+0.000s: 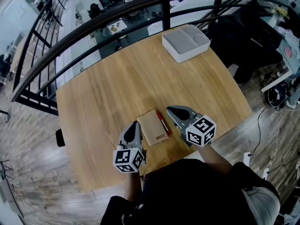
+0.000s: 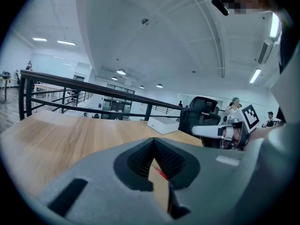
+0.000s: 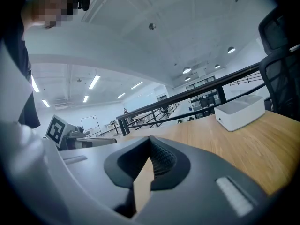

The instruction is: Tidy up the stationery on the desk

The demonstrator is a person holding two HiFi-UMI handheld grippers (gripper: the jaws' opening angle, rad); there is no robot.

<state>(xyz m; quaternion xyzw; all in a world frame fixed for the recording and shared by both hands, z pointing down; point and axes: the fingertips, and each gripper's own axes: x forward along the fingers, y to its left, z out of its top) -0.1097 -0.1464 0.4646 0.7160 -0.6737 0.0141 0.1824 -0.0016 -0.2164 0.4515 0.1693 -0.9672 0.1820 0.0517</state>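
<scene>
notebook (image 1: pixel 153 127), red pen (image 1: pixel 162 123) along its right edge; left gripper (image 1: pixel 136 124) and right gripper (image 1: pixel 169 109) flank the notebook, both with jaws together, empty.

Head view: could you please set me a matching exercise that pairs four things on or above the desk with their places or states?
Things:
1. notebook
2. red pen
3. white box
4. left gripper

Places or states:
A. at the far edge of the desk
B. lying flat near the person's side of the desk
C. along the notebook's right edge
D. jaws together, just left of the notebook

Pairs: 1-B, 2-C, 3-A, 4-D.
</scene>
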